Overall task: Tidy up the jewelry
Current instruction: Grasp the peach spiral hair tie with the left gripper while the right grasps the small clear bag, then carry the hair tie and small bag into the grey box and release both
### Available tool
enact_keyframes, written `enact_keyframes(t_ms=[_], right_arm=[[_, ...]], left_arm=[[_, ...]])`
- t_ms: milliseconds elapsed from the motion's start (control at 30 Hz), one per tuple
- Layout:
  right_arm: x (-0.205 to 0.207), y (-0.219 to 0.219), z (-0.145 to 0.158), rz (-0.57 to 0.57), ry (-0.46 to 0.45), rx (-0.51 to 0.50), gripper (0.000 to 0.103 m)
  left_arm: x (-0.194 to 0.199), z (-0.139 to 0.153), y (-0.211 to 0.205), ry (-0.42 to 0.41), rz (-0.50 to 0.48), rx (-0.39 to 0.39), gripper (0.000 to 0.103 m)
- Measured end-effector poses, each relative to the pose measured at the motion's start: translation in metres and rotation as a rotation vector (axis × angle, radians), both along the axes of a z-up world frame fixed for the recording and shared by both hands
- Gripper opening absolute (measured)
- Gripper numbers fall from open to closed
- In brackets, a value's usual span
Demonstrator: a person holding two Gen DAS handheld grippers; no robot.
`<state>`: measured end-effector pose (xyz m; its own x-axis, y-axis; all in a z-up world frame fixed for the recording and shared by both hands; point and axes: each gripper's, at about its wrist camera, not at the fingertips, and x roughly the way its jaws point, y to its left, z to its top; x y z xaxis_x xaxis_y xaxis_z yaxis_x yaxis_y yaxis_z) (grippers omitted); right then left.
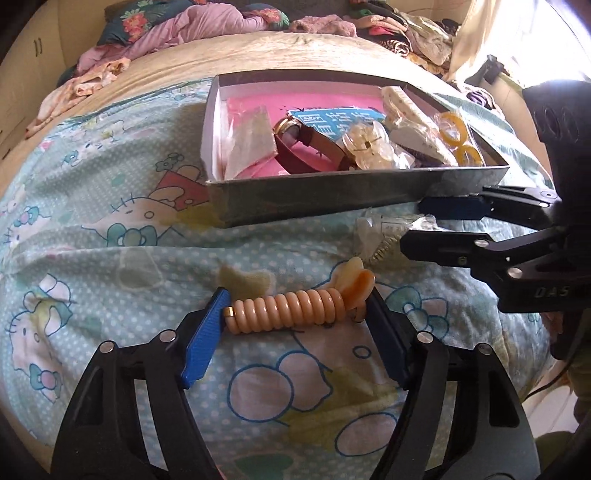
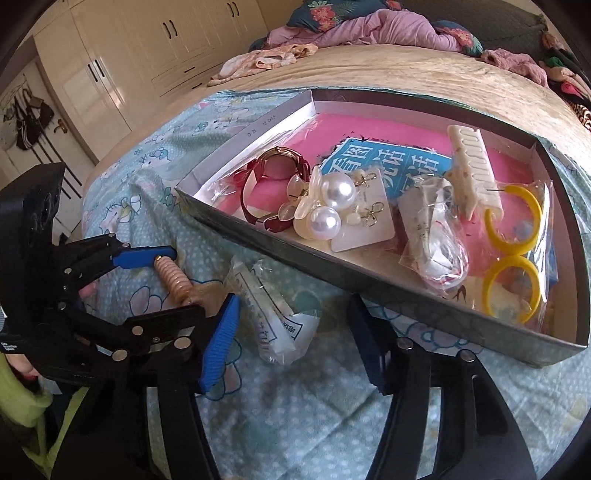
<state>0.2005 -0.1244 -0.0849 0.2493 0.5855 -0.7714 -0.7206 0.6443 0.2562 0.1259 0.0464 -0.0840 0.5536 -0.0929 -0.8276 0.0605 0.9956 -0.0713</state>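
My left gripper is shut on a peach coiled hair tie with a bow end, held lengthwise between its blue pads just above the bedsheet; it also shows in the right wrist view. My right gripper is open, its fingers either side of a clear plastic packet lying on the sheet; the packet shows in the left wrist view. A shallow grey box holds a red-strap watch, pearl clips, a white comb and yellow hoop earrings.
The box stands on a Hello Kitty sheet over a bed. Crumpled clothes lie along the far side. Wardrobe doors stand at the left.
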Motion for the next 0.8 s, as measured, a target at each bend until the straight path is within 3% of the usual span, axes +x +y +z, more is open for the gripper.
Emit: enact_keyframes(t_ms=[33,67,267,567,800], right_arm=[[-0.001,0.002,0.000,0.017,0.005,0.005,0.037],[-0.003,0.005,0.000,0.030,0.002,0.003,0.033],[-0.018,0.005,0.007,0.047,-0.051,0.010,0.022],[-0.029,-0.035,0.051,-0.029,-0.122,0.107,0.022],[-0.004,-0.051,0.073,-0.114,-0.190,0.139,0.022]], left_arm=[[-0.001,0.001,0.002,-0.004,0.003,-0.010,0.065],[-0.003,0.003,0.003,-0.009,0.005,-0.019,0.065],[-0.013,0.024,0.008,-0.063,0.017,-0.051,0.065],[-0.003,0.053,0.012,-0.128,0.040,-0.065,0.065],[0.018,0.065,0.003,-0.148,0.027,-0.054,0.065]])
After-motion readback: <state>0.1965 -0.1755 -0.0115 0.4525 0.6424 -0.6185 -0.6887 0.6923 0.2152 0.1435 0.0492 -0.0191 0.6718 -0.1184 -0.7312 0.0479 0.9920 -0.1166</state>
